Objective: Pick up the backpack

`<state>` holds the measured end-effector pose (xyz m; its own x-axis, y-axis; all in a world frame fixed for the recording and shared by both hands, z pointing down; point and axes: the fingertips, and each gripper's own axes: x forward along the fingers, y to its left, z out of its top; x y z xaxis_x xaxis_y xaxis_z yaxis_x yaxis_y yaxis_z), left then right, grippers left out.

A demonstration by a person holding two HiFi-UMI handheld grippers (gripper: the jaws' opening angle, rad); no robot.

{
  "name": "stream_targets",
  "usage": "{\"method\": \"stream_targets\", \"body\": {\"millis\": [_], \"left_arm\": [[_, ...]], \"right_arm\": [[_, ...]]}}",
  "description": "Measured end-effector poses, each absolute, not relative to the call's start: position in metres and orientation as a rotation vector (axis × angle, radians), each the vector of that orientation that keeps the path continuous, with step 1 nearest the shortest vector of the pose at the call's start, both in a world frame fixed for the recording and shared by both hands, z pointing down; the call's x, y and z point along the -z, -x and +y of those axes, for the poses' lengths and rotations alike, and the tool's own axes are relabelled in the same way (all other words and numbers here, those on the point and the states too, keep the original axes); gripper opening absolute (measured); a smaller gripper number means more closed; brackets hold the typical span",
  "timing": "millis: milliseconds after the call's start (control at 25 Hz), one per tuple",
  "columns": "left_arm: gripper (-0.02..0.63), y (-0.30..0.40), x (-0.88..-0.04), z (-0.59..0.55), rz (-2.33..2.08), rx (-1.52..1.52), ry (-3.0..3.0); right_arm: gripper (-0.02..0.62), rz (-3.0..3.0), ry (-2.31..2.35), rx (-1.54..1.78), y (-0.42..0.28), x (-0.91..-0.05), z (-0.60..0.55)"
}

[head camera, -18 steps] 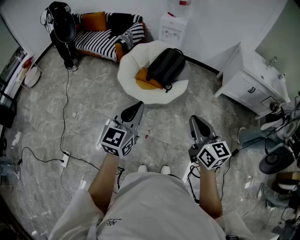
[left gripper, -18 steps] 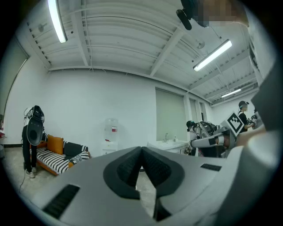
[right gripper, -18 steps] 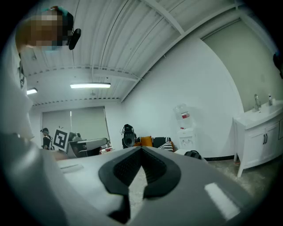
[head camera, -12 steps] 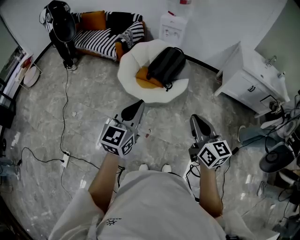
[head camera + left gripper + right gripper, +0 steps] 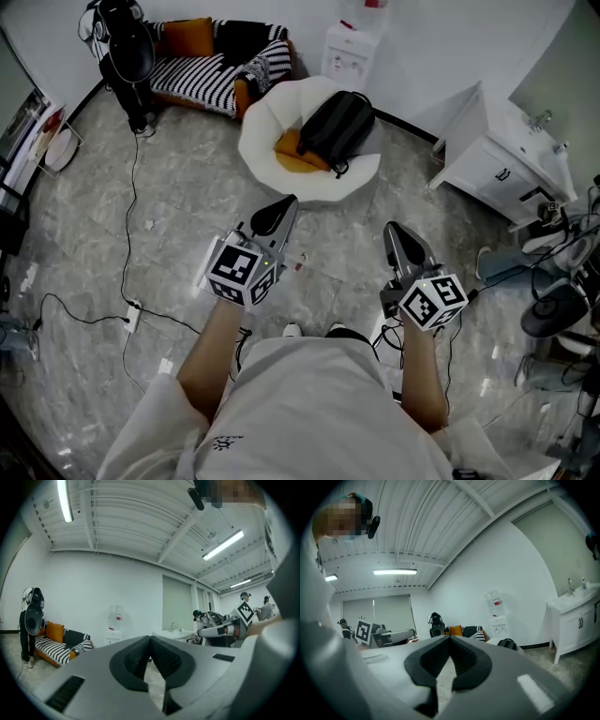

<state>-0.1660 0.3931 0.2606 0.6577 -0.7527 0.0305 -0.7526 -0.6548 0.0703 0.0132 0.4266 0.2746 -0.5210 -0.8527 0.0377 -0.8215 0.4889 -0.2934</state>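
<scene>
Holding left hand-held gripper (image 5: 287,202) and right hand-held gripper (image 5: 393,229) pressed together, empty, well short of backpack (image 5: 335,128) lying on round white chair (image 5: 272,183), partly over orange cushion (image 5: 296,156), long axis slanting near-left to far-right. Beyond, grey marble floor (image 5: 178,216), striped sofa (image 5: 202,82), water dispenser (image 5: 349,58).
</scene>
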Motion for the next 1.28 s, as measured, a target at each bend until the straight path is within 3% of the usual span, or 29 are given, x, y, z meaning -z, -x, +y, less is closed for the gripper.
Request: {"method": "stream_targets", "body": {"millis": [720,1280], "left_arm": [[-0.014,0.186,-0.273,0.394,-1.263,0.008,-2.732],[-0.015,0.149,-0.283,0.302,-1.321,-0.041,-2.683]], "right_arm": [[0.003,2.684,1.518,0.510,0.016,-0.286,0.403],[0.003,2.687,1.522,0.614,-0.028,-0.315,0.306]]}}
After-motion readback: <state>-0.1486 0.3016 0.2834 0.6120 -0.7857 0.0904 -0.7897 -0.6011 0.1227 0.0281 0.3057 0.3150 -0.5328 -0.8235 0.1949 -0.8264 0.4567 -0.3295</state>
